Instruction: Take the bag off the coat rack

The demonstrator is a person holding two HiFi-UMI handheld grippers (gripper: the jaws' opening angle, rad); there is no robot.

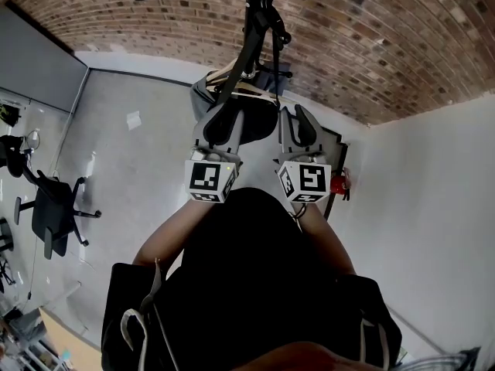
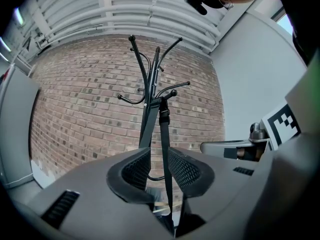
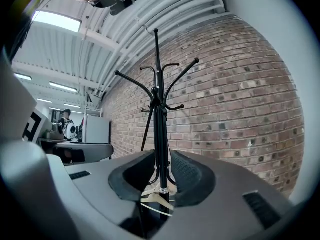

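Where left tool gapes, strap hangs between.

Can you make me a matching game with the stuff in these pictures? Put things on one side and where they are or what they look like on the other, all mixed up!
Things:
1. coat rack
2. bag strap
3. office chair
4. wall

Clues:
A. made of reddish-brown bricks
B. stands on the grey floor, far to the left in the head view
C. hangs from a hook and passes between the jaws of the left claw
D. tall and black, with curved hooks on top

Right pairs: 1-D, 2-C, 3-B, 4-A.
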